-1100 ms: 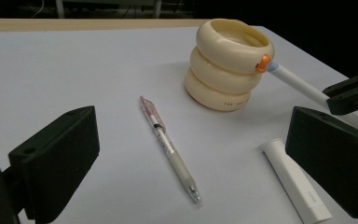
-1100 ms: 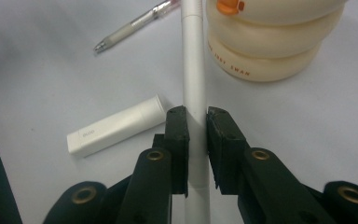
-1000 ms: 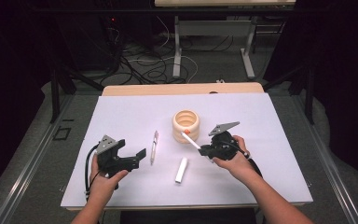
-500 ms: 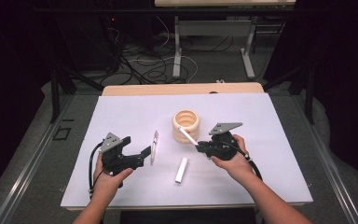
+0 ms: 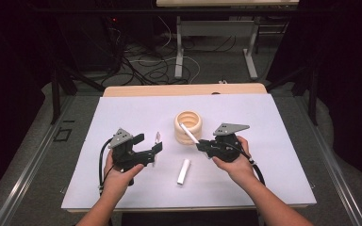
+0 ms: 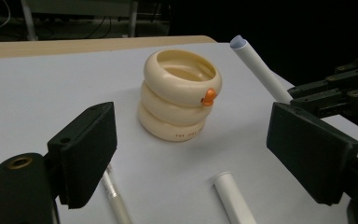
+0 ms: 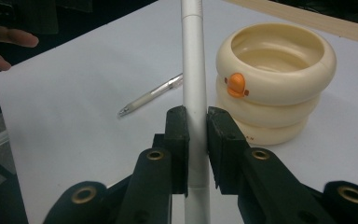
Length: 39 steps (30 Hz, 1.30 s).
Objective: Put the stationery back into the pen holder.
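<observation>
1. The left gripper is held low over the white table, jaws spread wide with nothing between them.
2. A thin clear pen lies on the table just beside its jaws.
3. A white cap, or perhaps a short tube, lies nearer the person.
4. The cream ringed holder stands mid-table.
5. The right gripper pinches a white pen, tilted up across the holder.

Black hand-held gripper, grey plate, black cable.
</observation>
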Available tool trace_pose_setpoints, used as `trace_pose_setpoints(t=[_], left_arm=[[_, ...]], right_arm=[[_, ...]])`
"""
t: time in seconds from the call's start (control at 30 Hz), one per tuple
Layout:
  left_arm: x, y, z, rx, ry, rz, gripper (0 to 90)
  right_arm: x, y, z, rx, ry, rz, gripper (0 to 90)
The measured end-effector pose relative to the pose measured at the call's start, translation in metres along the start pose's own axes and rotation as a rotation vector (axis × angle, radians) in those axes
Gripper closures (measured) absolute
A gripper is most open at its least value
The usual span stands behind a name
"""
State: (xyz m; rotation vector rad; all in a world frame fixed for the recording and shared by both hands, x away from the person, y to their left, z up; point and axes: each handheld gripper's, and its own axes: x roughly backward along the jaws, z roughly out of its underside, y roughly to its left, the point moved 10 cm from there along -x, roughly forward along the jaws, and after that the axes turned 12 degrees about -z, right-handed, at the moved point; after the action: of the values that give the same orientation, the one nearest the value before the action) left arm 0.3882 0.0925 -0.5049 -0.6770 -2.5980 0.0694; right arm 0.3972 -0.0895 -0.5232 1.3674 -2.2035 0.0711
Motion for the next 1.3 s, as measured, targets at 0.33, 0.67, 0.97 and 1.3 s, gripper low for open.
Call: trace_pose_setpoints(t=[0.33,0.67,0.97,1.3], left_arm=[[-0.009,-0.018,-0.018,0.001,-0.012,0.027,24.1],[-0.02,-0.03,-0.03,-0.018,0.01,0.042,25.5],[-0.024,-0.04,-0.039,0.017,0.036,0.071,30.4],[-0.031,-0.049,-0.045,0.146,0.056,0.173,43.1]], right_arm=[[0.003,0.004,-0.005,-0.003,-0.036,-0.008,78.5],[0.005,0.005,-0.008,-0.002,-0.057,-0.007,78.5],[0.008,0.002,-0.009,-0.014,-0.08,0.005,78.4],[0.01,0.0,-0.01,-0.018,-0.099,0.016,78.5]])
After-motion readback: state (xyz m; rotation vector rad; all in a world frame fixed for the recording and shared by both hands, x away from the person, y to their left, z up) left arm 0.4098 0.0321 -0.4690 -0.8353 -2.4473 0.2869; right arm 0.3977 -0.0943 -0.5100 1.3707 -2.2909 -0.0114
